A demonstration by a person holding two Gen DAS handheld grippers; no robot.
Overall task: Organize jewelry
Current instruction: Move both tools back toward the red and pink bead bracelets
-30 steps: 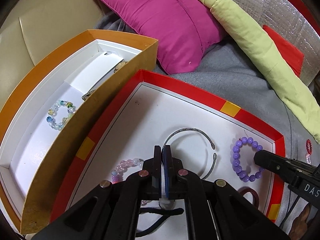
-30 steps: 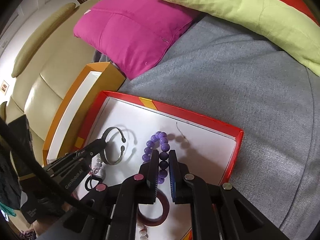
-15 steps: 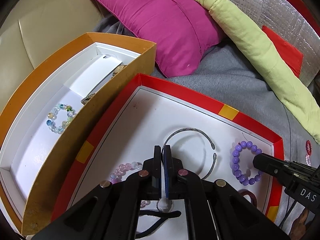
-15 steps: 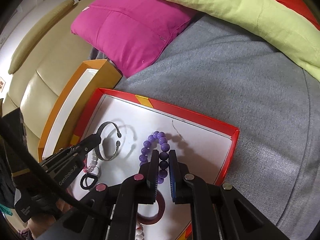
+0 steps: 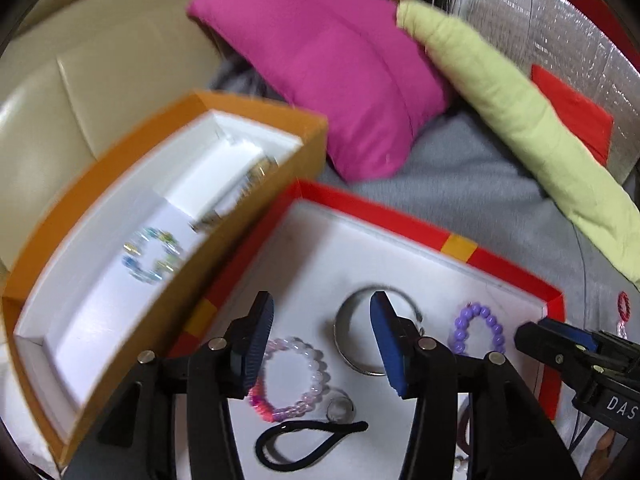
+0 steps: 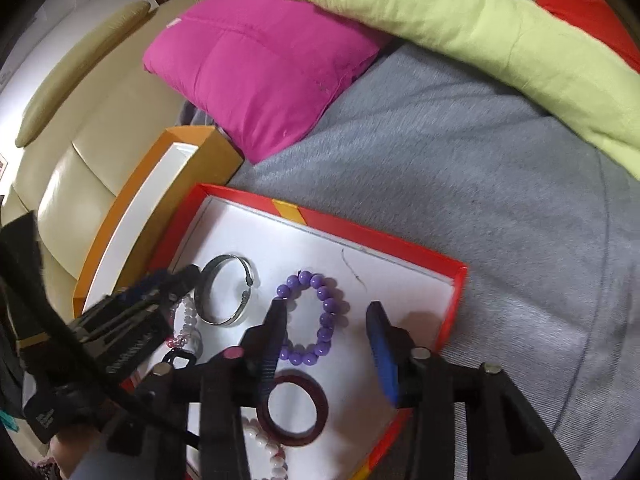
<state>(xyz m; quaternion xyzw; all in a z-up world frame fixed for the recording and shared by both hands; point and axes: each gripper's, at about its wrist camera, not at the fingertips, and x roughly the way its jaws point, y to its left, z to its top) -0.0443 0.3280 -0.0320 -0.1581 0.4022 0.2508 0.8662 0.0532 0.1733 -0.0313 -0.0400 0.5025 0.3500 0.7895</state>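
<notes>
Now I have both grippers spread wide over the red tray (image 5: pixel 404 216): my left gripper (image 5: pixel 322 334) above the pink bead bracelet (image 5: pixel 290 380), my right gripper (image 6: pixel 328 344) above the purple bead bracelet (image 6: pixel 316 316), silver cuff (image 6: pixel 226 290) between them.

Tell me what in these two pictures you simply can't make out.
- Objects at the far end of the orange box: left wrist view, motion blur and the box wall hide what they are.
- White bead strand: right wrist view, cut off by the right gripper and the picture's bottom edge.
- Dark red bangle: left wrist view shows only a sliver behind the left gripper.
- Small red item on the grey blanket: too small to identify.
</notes>
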